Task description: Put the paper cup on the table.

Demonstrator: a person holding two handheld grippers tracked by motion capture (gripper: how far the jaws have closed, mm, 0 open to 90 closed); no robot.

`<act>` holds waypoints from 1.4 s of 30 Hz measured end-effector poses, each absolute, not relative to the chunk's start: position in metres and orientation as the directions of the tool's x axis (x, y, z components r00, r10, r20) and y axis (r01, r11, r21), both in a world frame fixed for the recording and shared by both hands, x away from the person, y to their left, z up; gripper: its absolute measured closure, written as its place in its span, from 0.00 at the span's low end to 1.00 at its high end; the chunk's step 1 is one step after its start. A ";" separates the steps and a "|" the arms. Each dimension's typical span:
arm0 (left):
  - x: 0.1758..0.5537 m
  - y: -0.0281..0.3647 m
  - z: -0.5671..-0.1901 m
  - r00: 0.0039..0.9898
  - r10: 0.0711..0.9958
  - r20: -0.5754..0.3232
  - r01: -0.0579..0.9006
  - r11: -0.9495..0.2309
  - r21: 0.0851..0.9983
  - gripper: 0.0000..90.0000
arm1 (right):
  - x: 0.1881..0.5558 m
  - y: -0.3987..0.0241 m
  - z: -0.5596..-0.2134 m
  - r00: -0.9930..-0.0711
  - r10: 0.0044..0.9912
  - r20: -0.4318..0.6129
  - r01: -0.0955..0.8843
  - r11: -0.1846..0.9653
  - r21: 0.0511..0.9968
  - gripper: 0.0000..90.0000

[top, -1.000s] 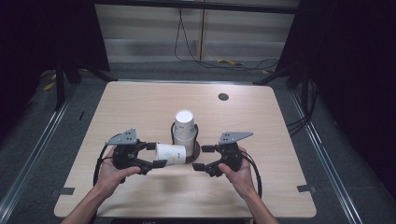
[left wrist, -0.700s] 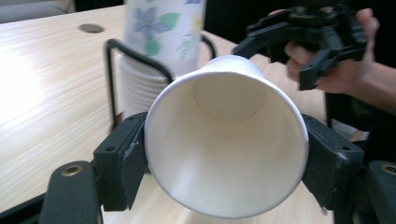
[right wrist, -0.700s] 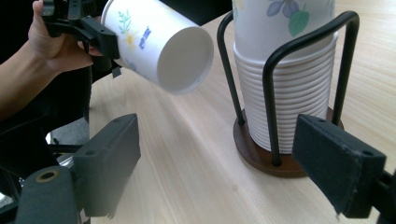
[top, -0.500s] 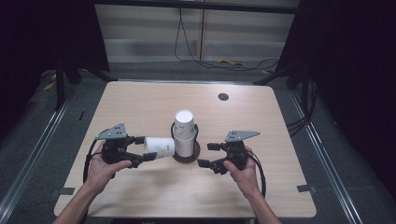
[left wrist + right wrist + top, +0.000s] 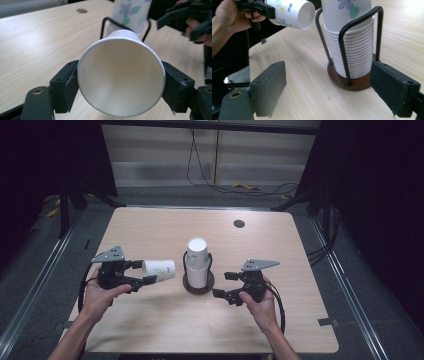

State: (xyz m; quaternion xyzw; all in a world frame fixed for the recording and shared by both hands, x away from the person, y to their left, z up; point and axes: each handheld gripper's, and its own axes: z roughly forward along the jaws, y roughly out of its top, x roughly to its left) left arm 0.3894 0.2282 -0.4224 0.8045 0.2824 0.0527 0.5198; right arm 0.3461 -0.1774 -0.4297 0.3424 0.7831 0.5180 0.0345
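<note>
High view: we note a stack of white floral paper cups [image 5: 197,262] in a black wire holder [image 5: 198,281] mid-table, between the grippers. Left gripper view: the left gripper [image 5: 120,82] clamps a white paper cup [image 5: 121,75] sideways at its rim. Right gripper view: the right gripper [image 5: 337,92] gapes empty beside the holder.

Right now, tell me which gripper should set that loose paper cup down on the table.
Left. The left gripper is already clamped on the paper cup; the right gripper stands open beside the cup stack.
</note>
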 end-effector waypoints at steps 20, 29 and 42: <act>0.409 0.220 -0.424 0.826 0.550 -0.124 0.439 -0.491 0.752 0.27 | 0.327 -0.188 -0.436 -0.744 0.612 0.268 0.499 0.243 0.832 0.17; 0.423 0.213 -0.417 0.817 0.569 -0.091 0.465 -0.556 0.689 0.27 | 0.326 -0.189 -0.438 -0.743 0.610 0.275 0.501 0.235 0.833 0.17; 0.437 0.202 -0.415 0.810 0.584 -0.051 0.494 -0.633 0.597 0.27 | 0.327 -0.190 -0.439 -0.739 0.615 0.275 0.504 0.234 0.831 0.17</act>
